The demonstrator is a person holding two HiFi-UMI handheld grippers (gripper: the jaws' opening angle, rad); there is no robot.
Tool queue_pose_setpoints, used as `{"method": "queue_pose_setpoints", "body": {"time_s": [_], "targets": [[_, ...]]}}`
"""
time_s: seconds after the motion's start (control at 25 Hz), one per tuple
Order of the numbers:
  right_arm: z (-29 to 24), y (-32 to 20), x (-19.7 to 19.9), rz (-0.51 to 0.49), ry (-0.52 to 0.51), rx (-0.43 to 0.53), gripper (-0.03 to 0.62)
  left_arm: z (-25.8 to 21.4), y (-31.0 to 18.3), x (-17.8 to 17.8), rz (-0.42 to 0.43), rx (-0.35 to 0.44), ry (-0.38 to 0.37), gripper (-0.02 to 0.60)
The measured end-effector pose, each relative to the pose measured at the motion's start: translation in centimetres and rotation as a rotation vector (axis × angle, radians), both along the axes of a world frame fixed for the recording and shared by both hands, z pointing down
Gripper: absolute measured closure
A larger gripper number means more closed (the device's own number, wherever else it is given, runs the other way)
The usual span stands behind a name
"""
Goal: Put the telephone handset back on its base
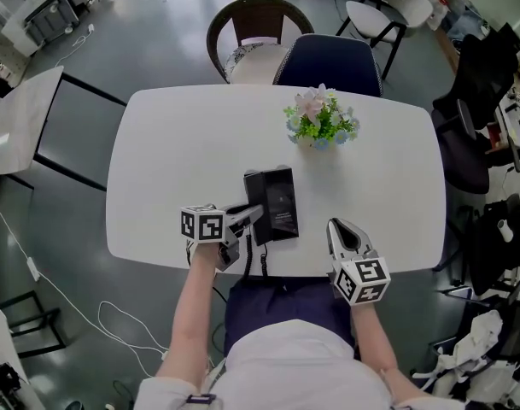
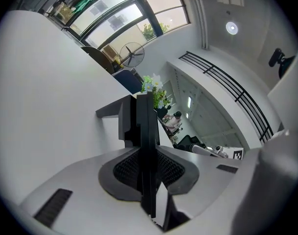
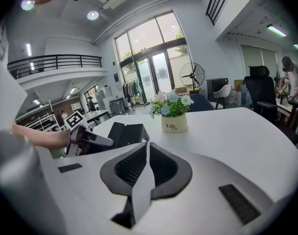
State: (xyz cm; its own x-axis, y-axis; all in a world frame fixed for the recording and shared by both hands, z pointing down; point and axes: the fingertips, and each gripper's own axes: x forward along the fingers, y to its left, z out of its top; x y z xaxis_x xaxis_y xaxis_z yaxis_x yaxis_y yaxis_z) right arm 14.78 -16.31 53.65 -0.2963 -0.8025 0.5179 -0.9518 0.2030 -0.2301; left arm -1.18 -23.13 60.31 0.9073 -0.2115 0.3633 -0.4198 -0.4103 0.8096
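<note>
While the left hand-held gripper (image 1: 247,218) is clamped on the telephone handset (image 1: 254,205), the right hand-held gripper (image 1: 339,230) rests empty with its jaws together.

Seen from the head view, the black handset lies along the left side of its black base (image 1: 282,202), near the front edge of the white bench (image 1: 174,156); whether it is fully seated cannot be made out. In the left gripper view the handset (image 2: 145,124) stands edge-on between the two pads, which press on it from both sides. A dark cord (image 1: 264,261) runs from the phone toward the person. The right hand-held gripper (image 3: 146,153) sits just right of the base (image 3: 130,133), apart from it, pads meeting with nothing between. A small pot of flowers (image 1: 319,120) stands beyond the phone.
</note>
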Motion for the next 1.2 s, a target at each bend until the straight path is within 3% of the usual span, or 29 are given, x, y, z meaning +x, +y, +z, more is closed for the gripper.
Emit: {"method": "queue_pose_setpoints", "body": {"time_s": [0.24, 0.76, 1.2], "targets": [[0.3, -0.2, -0.5, -0.011, -0.003, -0.004, 0.551, 0.0, 0.0, 0.6, 0.077, -0.030, -0.007, 0.497], [0.6, -0.1, -0.8, -0.013, -0.004, -0.007, 0.551, 0.1, -0.1, 0.5, 0.061, -0.011, -0.060, 0.491], [0.7, 0.6, -0.5, 0.000, -0.001, -0.002, 0.551, 0.5, 0.2, 0.5, 0.018, 0.184, -0.353, 0.453]]}}
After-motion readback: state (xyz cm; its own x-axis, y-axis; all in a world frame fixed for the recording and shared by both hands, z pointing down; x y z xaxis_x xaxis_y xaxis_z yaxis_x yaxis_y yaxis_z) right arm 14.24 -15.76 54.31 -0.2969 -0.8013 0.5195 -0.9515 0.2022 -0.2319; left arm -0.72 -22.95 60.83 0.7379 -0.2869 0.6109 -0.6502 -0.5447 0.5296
